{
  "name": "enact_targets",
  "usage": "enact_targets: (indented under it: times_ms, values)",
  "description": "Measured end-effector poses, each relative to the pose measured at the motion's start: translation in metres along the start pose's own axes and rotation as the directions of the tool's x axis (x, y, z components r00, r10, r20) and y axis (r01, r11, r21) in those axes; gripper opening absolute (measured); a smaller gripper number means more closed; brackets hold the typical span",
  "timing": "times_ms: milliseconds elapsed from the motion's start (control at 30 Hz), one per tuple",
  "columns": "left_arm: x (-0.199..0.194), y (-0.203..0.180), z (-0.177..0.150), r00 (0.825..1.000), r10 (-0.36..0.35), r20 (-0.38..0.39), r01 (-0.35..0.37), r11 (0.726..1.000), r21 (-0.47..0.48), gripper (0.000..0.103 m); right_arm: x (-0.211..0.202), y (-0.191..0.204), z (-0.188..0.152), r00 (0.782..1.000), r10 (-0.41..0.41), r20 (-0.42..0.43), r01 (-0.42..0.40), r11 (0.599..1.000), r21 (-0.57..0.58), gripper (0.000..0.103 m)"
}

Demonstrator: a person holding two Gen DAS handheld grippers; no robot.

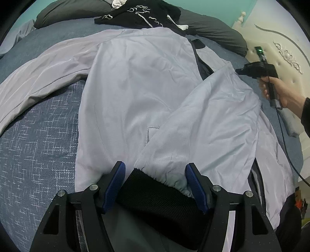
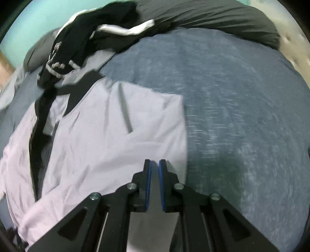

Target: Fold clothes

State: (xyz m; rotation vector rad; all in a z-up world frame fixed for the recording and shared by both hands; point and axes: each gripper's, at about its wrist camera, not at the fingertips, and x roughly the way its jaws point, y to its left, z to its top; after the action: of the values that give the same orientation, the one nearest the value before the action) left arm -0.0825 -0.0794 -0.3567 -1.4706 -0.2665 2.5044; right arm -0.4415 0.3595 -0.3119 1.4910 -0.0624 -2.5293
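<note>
**Sleeve laid across the jacket, cuff between my left fingers**

Left wrist view: my left gripper (image 1: 155, 184) stands wide open, its blue pads either side of the black ribbed cuff (image 1: 155, 197) of the pale grey jacket (image 1: 139, 81). The pads are not pressing the cuff, so nothing is gripped. The jacket lies flat on the blue bedspread (image 1: 38, 151). Its near sleeve (image 1: 209, 120) is folded diagonally over the body, while the far sleeve (image 1: 44, 75) is spread out to the left. My right hand (image 1: 279, 91) is raised over the jacket's right edge, wrapped round the grip of its tool, which points in toward the jacket. A black garment (image 1: 139, 13) is heaped at the head of the bed against a dark pillow (image 1: 213, 29).

The risk here, as I judge it: the fabric looks slick, so if I close on too little cuff it may slip free, and any drag could pull the folded sleeve askew.

Right wrist view: my right gripper (image 2: 154, 168) has its pads drawn close, only a narrow slit between them, and nothing held. It hovers over the jacket's straight edge (image 2: 182, 120). The picture is smeared, so closing now might miss the hem or pinch the bedspread too.
</note>
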Motion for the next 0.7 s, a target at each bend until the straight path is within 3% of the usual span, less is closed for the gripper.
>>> enact_targets:
  times_ms: [167,300,467,700]
  values:
    - [-0.001,0.0,0.0,1.0,-0.001,0.002,0.001,1.0,-0.005,0.068,-0.039,-0.001,-0.021,0.997,0.046,0.069,-0.051,0.996,0.07,0.008]
    - [-0.004,0.003,-0.001,1.0,-0.016,0.008,0.016,1.0,-0.023,0.068,-0.059,0.015,-0.057,0.99,0.114,0.087,-0.123,0.986,0.111,0.008]
    - [-0.011,0.007,-0.001,1.0,-0.024,0.019,0.025,0.999,-0.042,0.068,-0.073,0.054,-0.102,0.987,0.146,0.074,-0.149,0.988,0.039,0.008]
    - [-0.034,0.011,-0.001,0.999,-0.005,0.046,0.008,0.998,-0.069,0.068,-0.091,0.091,-0.146,0.966,0.234,0.108,-0.242,0.968,0.065,0.008]
